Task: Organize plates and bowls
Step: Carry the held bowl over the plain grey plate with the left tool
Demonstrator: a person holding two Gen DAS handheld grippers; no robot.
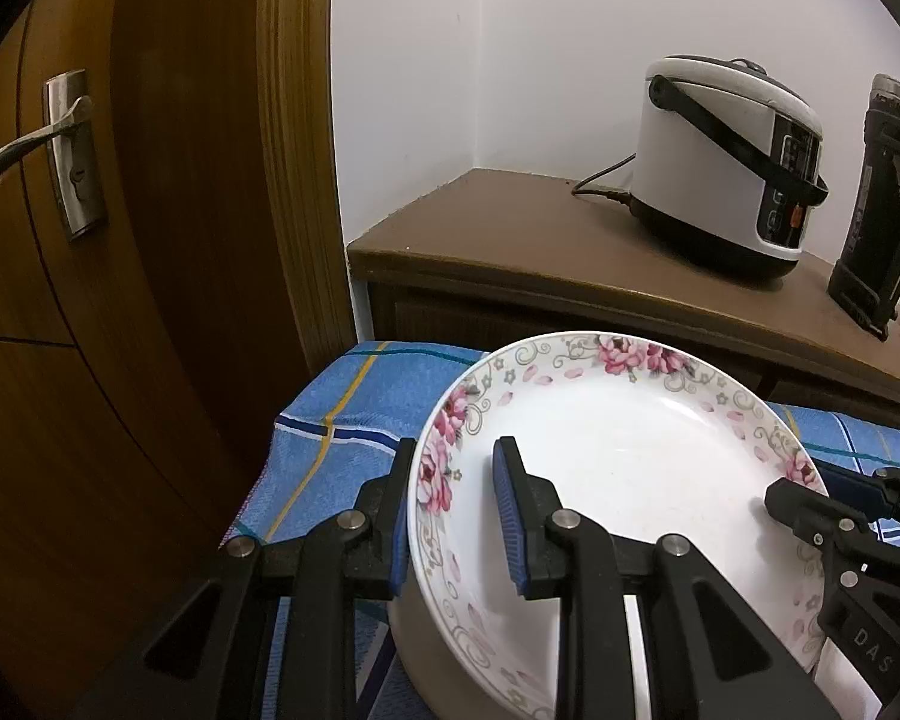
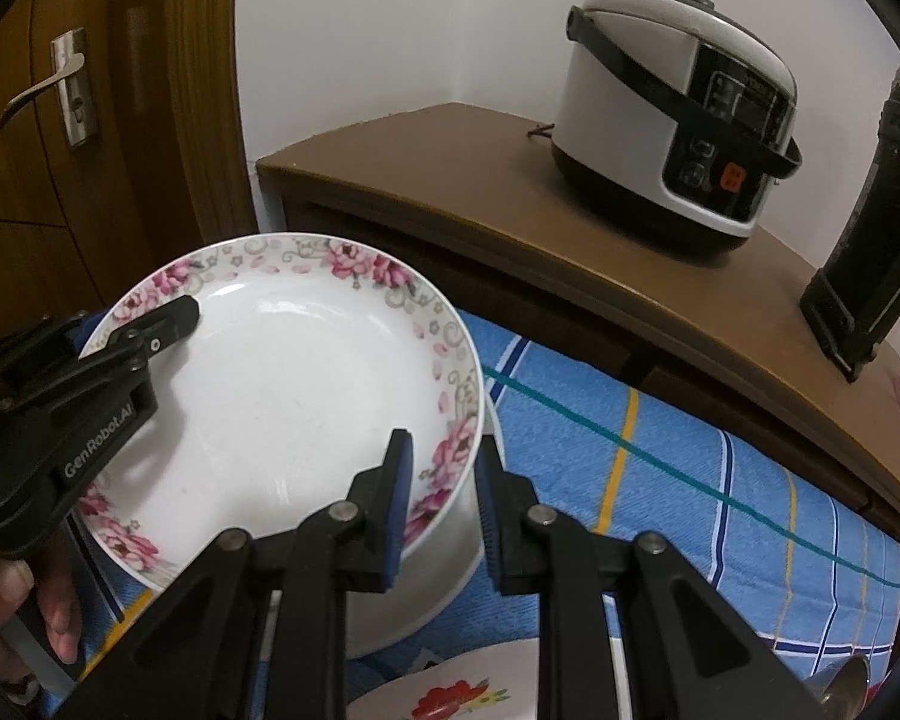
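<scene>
White china with pink roses round the rim: your plate (image 2: 282, 396) hangs between both grippers, just above a plain white bowl (image 2: 444, 564) on the blue checked cloth (image 2: 660, 480). Your left gripper (image 1: 456, 516) is clamped on one side of the plate's rim, one finger outside the plate and one inside. Your right gripper (image 2: 444, 504) is closed on the opposite rim in the same way. Beyond the plate a rice cooker (image 2: 678, 120) stands on a brown cabinet (image 2: 450, 180). Nearer you than the plate, a second plate (image 2: 450, 702) with a red flower lies on the cloth.
</scene>
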